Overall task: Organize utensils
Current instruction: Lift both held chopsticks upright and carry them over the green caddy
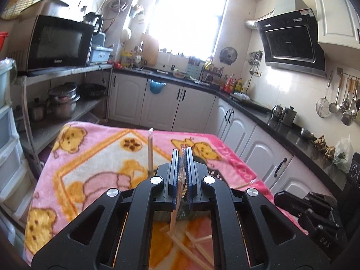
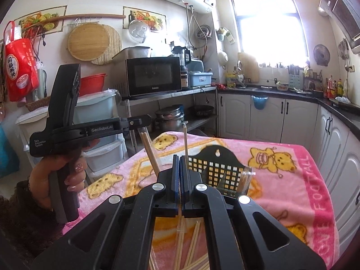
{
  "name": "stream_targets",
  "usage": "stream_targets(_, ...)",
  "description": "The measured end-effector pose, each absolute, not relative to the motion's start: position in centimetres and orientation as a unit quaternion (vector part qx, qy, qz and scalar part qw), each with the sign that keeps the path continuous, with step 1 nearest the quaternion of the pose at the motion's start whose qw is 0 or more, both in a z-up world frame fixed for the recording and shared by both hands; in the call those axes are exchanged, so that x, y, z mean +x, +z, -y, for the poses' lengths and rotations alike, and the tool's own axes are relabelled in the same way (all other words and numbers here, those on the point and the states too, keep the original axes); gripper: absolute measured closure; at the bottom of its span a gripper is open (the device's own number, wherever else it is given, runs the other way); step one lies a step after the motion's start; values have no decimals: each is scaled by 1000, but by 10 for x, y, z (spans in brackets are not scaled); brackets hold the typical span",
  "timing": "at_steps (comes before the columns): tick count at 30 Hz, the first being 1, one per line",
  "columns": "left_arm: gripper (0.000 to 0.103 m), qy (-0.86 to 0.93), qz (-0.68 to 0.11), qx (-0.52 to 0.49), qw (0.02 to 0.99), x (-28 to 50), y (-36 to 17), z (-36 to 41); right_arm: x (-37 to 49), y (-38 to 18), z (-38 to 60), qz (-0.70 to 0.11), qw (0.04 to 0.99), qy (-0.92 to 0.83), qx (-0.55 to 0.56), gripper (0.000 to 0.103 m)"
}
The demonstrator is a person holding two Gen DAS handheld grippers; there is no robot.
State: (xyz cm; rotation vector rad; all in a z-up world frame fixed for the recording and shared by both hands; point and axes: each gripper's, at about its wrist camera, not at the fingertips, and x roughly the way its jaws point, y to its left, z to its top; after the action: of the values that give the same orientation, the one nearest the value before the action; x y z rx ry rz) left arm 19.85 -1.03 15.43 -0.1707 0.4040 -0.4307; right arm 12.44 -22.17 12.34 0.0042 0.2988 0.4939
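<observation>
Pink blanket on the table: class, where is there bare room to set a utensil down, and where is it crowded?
Free: the pink blanket between the black utensil rack and its right edge, and the far-left bear patch. Crowded: the near edge, strewn with loose chopsticks under both tools.

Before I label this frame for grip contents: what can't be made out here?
- Left wrist view: what the left gripper pinches, chopstick or clear wrapper, is hidden between its pads.
- Right wrist view: the black holder has its lower front hidden behind the right gripper.
- Both views: the loose chopsticks are cut off by the bottom edge.
</observation>
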Motion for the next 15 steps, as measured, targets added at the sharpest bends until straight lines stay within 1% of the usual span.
stream_targets(15, 99, -222, -145, -83, 961, 199, 199, 14, 134, 162, 232, -99, 965, 241, 7, 102)
